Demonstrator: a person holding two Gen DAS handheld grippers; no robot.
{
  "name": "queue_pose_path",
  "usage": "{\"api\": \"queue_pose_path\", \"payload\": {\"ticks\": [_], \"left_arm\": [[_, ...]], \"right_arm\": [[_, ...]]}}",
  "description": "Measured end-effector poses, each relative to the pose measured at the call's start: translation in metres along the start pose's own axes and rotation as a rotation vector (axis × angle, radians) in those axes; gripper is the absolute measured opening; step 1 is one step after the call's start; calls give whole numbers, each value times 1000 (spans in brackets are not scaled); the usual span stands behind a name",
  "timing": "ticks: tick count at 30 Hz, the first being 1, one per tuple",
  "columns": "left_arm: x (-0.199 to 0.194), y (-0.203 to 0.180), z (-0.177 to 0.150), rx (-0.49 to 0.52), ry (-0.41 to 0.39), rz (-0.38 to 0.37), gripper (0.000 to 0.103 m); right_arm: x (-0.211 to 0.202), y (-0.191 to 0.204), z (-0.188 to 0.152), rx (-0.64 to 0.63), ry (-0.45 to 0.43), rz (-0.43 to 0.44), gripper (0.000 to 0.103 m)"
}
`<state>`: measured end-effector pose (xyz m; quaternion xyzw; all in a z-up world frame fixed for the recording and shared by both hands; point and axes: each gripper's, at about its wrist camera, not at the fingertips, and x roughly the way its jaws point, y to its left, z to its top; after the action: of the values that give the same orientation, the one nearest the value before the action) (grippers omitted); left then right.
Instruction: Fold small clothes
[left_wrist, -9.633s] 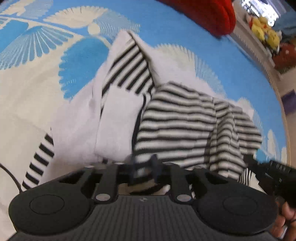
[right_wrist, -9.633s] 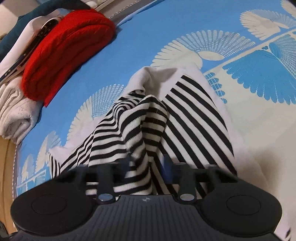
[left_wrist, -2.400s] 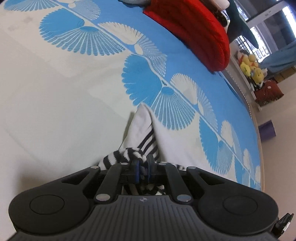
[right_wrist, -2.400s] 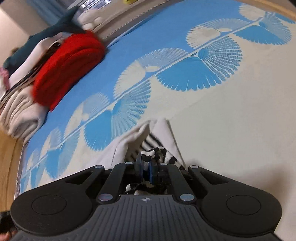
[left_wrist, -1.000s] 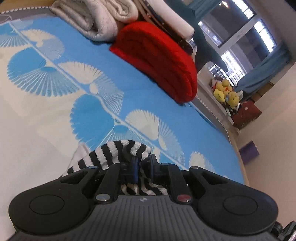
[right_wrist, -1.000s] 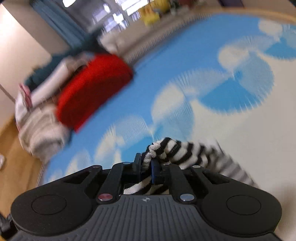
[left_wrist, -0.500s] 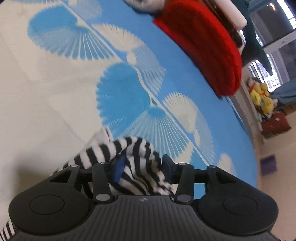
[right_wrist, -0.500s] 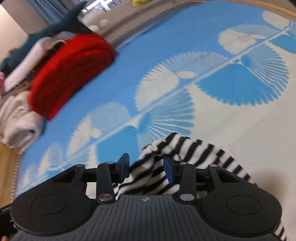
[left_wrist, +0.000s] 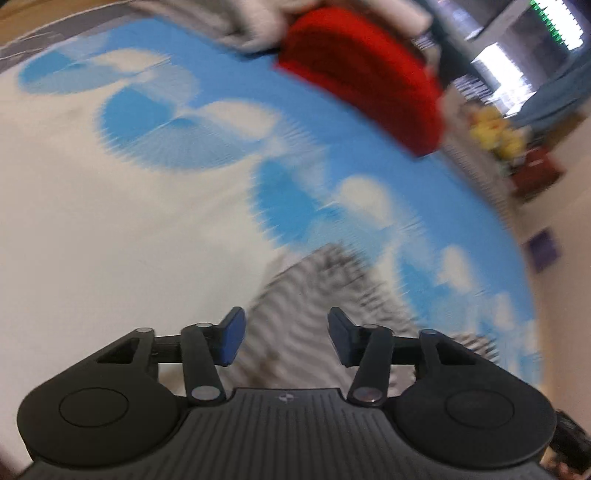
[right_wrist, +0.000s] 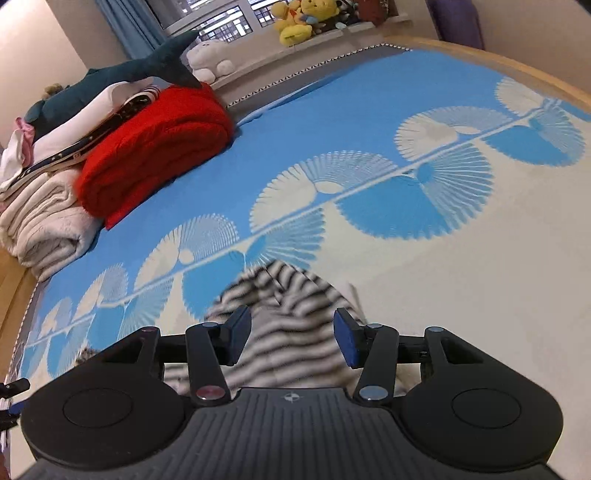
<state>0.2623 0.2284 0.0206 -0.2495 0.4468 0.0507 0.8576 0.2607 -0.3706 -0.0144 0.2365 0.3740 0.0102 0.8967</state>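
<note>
The left gripper (left_wrist: 282, 339) is released: its jaws have just been closing a little but stand well apart, and the striped top (left_wrist: 332, 295) lies below and between them without either pad pressing on it. This view is smeared by motion, so the cloth's edges cannot be read there. Taking the red blanket (right_wrist: 155, 147) as the landmark, the top lies on the bed (right_wrist: 480, 277) well apart from the blanket, on the near side, where the blue fan pattern meets the cream part of the cover.

The right gripper (right_wrist: 291, 339) is released too: its jaws have just been opening, the top showing in the gap between them, and no pad bears on the cloth. Here the top is a loose mound with a raised ridge on the side towards the blanket.

The top looks like a light, soft knit: it should sag and bunch, will not hold a crease unaided, and its stripes may hide where an edge ends. It is neither fragile nor slippery, so a firm pinch should not harm it. Good holds are likely the two outer corners or a seam, one per gripper, low against the bed, taking one layer unless a fold is being carried over.
</note>
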Motion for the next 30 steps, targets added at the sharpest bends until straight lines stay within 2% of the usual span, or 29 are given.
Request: {"api": "queue_pose_path", "payload": {"ticks": [4,5,6,7,8,10,13,16,24,30], "left_arm": [[1,22,-33,-15,9,-3,49],[9,29,-42,-23,39,12,49],[19,35,-45,-47,116,64,45],[22,38,-46,-74,134,76,45],[20,41,-46,-95,109,56,46],[23,43,-46,-104,107,65,53],[38,56,-54,-167,205,114,53],[43,65,-58,-231,239,86,53],[46,67,-63,-243,264,77,52],[59,49,-71,-213,284,108,50]], "right_arm": [[-24,-22,-29,-27,27,-62,52],[-24,-29,-37,-11,43,-78,52],[-21,-36,-45,9,64,-89,52],[-16,-44,-53,41,114,-104,52],[-10,-48,-57,66,165,-115,52],[-5,-57,-64,124,214,-108,52],[3,-62,-72,141,260,-135,52],[7,-64,-77,171,281,-152,52],[9,-59,-82,162,295,-165,52],[14,-55,-84,121,310,-189,52]]}}
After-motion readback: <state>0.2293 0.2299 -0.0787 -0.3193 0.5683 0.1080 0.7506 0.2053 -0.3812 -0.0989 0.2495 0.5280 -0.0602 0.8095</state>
